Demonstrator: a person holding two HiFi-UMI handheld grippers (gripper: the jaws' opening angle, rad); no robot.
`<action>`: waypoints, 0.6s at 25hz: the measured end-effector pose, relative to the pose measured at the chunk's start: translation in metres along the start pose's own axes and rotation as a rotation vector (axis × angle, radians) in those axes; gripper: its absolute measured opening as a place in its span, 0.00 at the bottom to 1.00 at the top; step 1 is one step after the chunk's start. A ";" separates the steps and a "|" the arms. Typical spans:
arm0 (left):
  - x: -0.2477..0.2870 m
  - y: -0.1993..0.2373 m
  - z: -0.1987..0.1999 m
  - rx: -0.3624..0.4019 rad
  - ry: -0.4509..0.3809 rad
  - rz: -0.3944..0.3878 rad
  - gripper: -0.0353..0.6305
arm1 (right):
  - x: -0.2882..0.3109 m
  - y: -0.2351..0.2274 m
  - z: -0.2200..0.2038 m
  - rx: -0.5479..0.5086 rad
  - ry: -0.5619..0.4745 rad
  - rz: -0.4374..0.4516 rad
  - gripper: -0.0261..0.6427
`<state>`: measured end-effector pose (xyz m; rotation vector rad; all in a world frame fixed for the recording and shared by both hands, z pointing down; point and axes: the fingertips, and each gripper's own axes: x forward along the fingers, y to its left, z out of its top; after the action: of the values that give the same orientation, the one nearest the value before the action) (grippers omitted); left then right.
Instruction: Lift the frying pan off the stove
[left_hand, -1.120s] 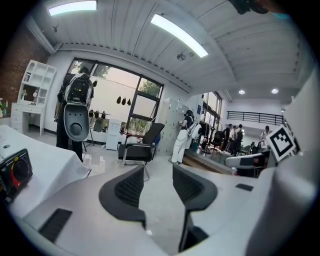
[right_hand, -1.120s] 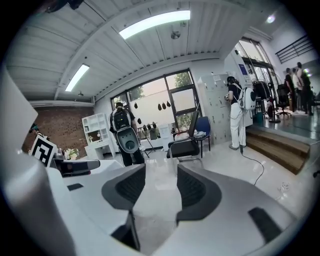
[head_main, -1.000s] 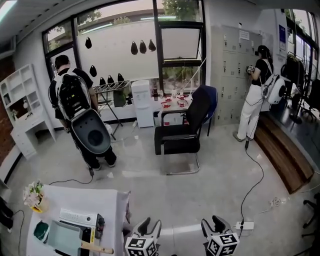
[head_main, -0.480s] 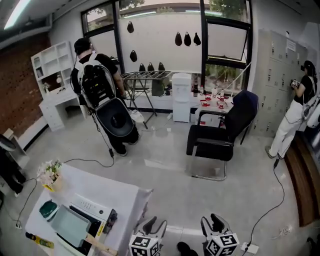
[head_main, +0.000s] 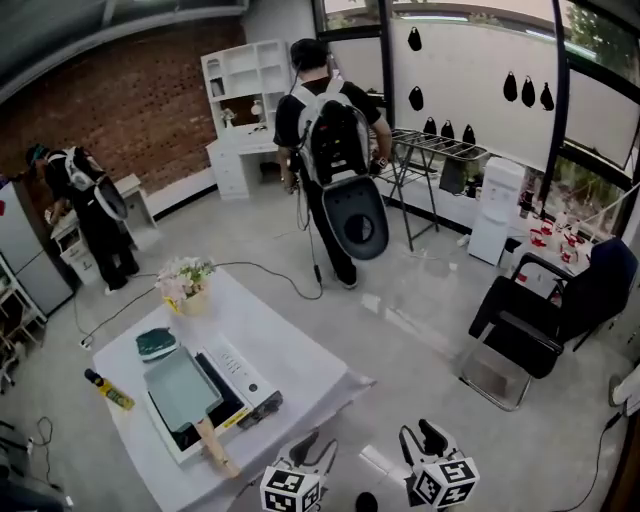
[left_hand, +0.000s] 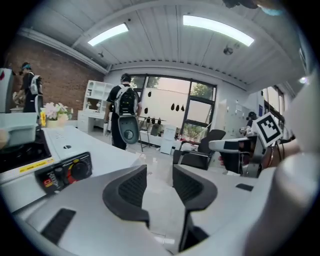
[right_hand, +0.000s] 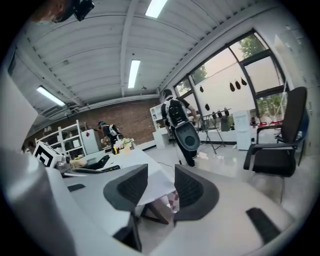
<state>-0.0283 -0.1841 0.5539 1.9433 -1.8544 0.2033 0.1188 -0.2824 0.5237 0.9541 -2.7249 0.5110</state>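
Nearest, at the bottom of the head view, the left claw and the right claw hang over the floor. Each has its jaws spread, with nothing between the pads.

To their left and a little farther stands the white-clothed desk. On it, the rectangular grey-green frying pan lies flat on the white-and-black tabletop stove, well apart from both claws. Its pale wooden handle juts toward the desk's near edge.

The pan looks stiff and fairly heavy, with its weight well forward of the handle, so it will likely want to dip. The best hold is probably on the handle close to the pan body, squeezed firmly, since smooth round wood may twist.

Farther along the desk sit a dark green dish and a pot of pale flowers.
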 end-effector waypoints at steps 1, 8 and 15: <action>-0.005 0.007 0.001 -0.011 -0.014 0.038 0.29 | 0.010 0.007 0.002 -0.011 0.008 0.042 0.28; -0.067 0.046 -0.015 -0.111 -0.066 0.315 0.29 | 0.063 0.082 0.002 -0.071 0.072 0.341 0.28; -0.150 0.073 -0.068 -0.223 -0.064 0.590 0.29 | 0.080 0.172 -0.018 -0.122 0.135 0.615 0.27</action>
<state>-0.0996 -0.0196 0.5696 1.2329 -2.3384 0.1048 -0.0506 -0.1952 0.5215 0.0294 -2.8467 0.4717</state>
